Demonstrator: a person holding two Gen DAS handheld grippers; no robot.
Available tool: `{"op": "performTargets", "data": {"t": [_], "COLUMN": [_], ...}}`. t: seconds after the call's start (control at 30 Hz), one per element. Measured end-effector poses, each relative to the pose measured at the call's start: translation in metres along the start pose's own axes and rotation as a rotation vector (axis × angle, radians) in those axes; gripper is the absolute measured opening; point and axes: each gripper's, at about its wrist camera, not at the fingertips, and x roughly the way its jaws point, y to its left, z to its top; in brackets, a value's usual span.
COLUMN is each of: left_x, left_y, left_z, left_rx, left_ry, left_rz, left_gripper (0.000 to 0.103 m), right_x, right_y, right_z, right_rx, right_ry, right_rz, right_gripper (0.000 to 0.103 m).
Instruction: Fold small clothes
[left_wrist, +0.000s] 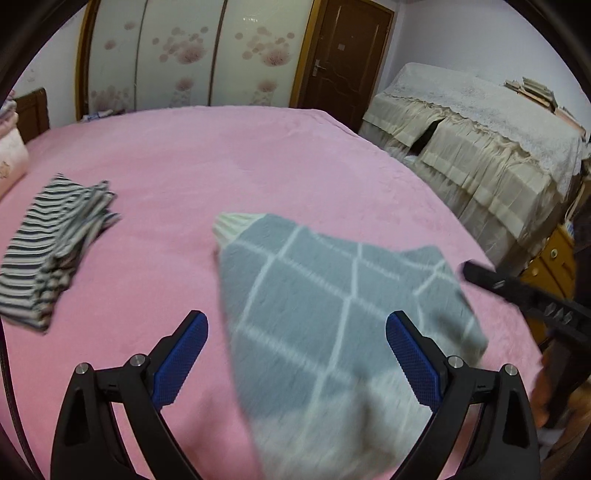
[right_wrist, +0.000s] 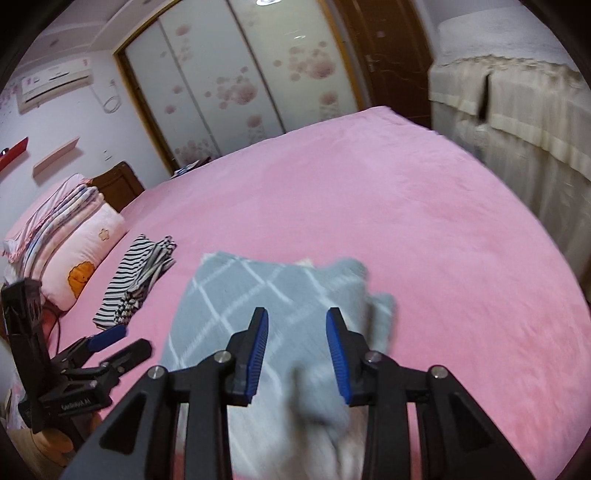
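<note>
A grey small garment with white check lines and a cream ribbed hem (left_wrist: 314, 295) lies on the pink bed (left_wrist: 221, 162), blurred by motion. My left gripper (left_wrist: 297, 328) is open wide, its blue pads on either side of the garment's near part. My right gripper (right_wrist: 297, 323) is open above the same garment (right_wrist: 236, 302), with cloth bunched between and below its fingers. The right gripper's black finger (left_wrist: 517, 291) shows at the garment's right edge in the left wrist view. The left gripper (right_wrist: 110, 343) shows at the lower left in the right wrist view.
A folded black-and-white striped garment (left_wrist: 51, 240) lies left on the bed, also in the right wrist view (right_wrist: 136, 277). Pillows and folded quilts (right_wrist: 70, 236) sit at the head. A cloth-covered piece of furniture (left_wrist: 480, 147) stands right of the bed. A wardrobe (left_wrist: 184, 55) and a door (left_wrist: 343, 59) are behind.
</note>
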Motion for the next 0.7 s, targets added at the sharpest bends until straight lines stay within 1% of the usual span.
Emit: {"op": "performTargets", "data": {"t": [0.07, 0.1, 0.17, 0.23, 0.27, 0.33, 0.4, 0.47, 0.57, 0.63, 0.7], "left_x": [0.013, 0.021, 0.036, 0.058, 0.067, 0.087, 0.097, 0.100, 0.104, 0.106, 0.108], "left_y": [0.000, 0.001, 0.003, 0.011, 0.015, 0.027, 0.039, 0.046, 0.046, 0.046, 0.048], "left_z": [0.008, 0.012, 0.017, 0.017, 0.015, 0.006, -0.003, -0.008, -0.014, -0.017, -0.021], "left_rx": [-0.015, -0.025, -0.042, -0.068, -0.079, -0.108, -0.179, -0.217, -0.219, -0.214, -0.214], "left_ry": [0.003, 0.004, 0.022, 0.077, 0.099, 0.146, 0.155, 0.154, 0.147, 0.144, 0.143], "left_rz": [-0.030, -0.037, -0.043, -0.031, -0.028, -0.017, -0.068, -0.097, -0.110, -0.105, -0.109], "left_gripper": [0.097, 0.097, 0.097, 0.097, 0.097, 0.097, 0.097, 0.098, 0.100, 0.102, 0.103], "right_x": [0.021, 0.031, 0.051, 0.064, 0.069, 0.069, 0.069, 0.070, 0.071, 0.070, 0.068], "right_y": [0.000, -0.001, -0.011, -0.023, -0.033, -0.048, -0.054, -0.054, -0.051, -0.053, -0.053], "right_z": [0.005, 0.006, 0.004, -0.001, -0.006, -0.012, -0.015, -0.017, -0.027, -0.036, -0.041], "right_rx": [0.000, -0.008, -0.027, -0.033, -0.020, 0.023, 0.034, 0.010, -0.023, -0.011, 0.002], "right_ry": [0.031, 0.049, 0.088, 0.124, 0.136, 0.134, 0.129, 0.121, 0.091, 0.061, 0.033], "right_rz": [-0.003, -0.019, -0.091, -0.144, -0.152, -0.129, -0.117, -0.128, -0.161, -0.174, -0.181], "right_gripper": [0.032, 0.032, 0.029, 0.013, 0.012, 0.012, 0.012, 0.012, 0.011, 0.011, 0.011]}}
